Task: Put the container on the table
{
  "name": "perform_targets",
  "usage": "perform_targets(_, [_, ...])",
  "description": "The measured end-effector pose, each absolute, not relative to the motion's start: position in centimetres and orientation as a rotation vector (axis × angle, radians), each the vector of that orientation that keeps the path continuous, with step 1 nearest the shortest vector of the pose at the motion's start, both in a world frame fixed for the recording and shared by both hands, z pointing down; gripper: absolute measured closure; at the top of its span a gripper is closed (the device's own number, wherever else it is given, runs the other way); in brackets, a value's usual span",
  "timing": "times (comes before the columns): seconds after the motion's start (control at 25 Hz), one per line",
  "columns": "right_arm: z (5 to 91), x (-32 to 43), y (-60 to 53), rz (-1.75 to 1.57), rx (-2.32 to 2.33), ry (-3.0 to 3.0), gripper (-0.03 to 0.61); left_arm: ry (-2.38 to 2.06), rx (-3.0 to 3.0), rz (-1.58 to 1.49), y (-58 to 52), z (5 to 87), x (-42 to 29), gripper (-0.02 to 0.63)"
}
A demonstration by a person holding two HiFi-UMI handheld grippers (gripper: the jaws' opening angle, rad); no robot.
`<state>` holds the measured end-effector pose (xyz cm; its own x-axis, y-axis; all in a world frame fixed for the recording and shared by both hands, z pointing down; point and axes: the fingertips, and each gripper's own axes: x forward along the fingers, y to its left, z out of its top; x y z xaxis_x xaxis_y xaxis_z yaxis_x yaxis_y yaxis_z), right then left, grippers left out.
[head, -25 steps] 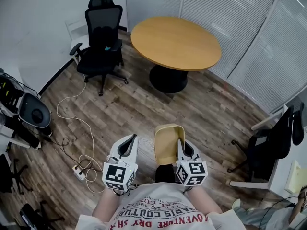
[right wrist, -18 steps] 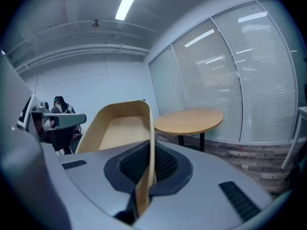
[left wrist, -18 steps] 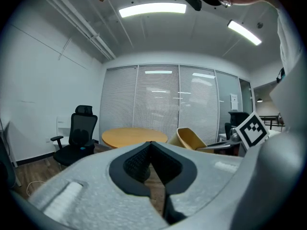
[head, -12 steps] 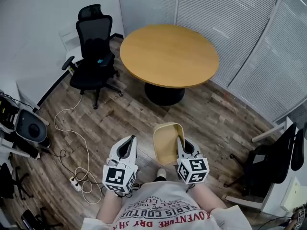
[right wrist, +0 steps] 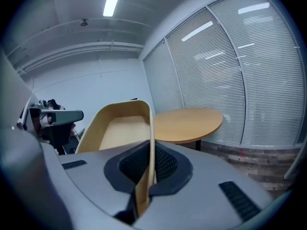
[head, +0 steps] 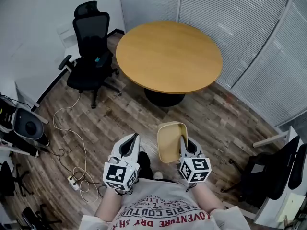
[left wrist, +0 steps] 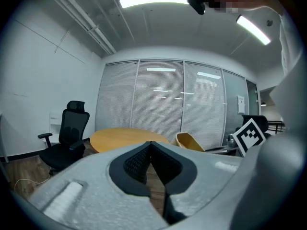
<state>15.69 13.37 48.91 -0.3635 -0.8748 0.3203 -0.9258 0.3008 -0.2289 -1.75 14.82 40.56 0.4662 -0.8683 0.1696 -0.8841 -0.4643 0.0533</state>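
Lower centre of head view: container (head: 170, 142), a tan oblong tub, is held up over the wood floor (head: 124, 104), below the round surface (head: 168, 54) in frame and well apart from it. Not on the surface yet. Its long axis runs up-frame, roughly in line w/ the right gripper (head: 183, 138). The far short end points toward the surface and the open side faces up, so the pale inside shows. No label or print seen on the tub.

Right gripper view: right gripper (right wrist: 152, 145) is clamped on the tub's right-hand long wall. That thin wall stands upright btwn the jaws, and the rest of the container (right wrist: 120, 128) spreads to frame left. The surface (right wrist: 189, 123) sits past the rim, right of centre.

Left gripper (head: 133, 139) is at the container's left, close but not touching. Left gripper view: left gripper (left wrist: 151, 143) has its jaws closed together w/ nothing btwn them. The container (left wrist: 189, 142) shows as a tan rim right of centre.

Writing: each gripper's cube has b/w square markers, no letters. The person's shirt (head: 160, 212) at bottom edge has red print, upside down in frame. It's partly readable as "PARIS COUTUR…" and "…VENTURE DRY", the rest cut off.

A black office chair (head: 91, 56) is upper left, beside the surface. White blinds (head: 225, 13) run along the top right.
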Motion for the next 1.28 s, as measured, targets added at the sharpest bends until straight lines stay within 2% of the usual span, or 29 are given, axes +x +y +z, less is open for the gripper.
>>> perform_targets(0.56, [49.8, 16.2, -1.9, 0.583, 1.859, -2.280, 0.568, -1.345, 2.678, 0.178, -4.0, 41.7, -2.0, 0.615])
perform_targets(0.92, [48.4, 11.2, -15.5, 0.566, 1.926, -2.226, 0.568, -1.164, 2.853, 0.214, -18.4, 40.3, -4.8, 0.615])
perform_targets(1.28, [49.1, 10.2, -22.6, 0.617, 1.959, -2.165, 0.568, -1.137, 2.806, 0.259, -25.8, 42.7, -7.4, 0.615])
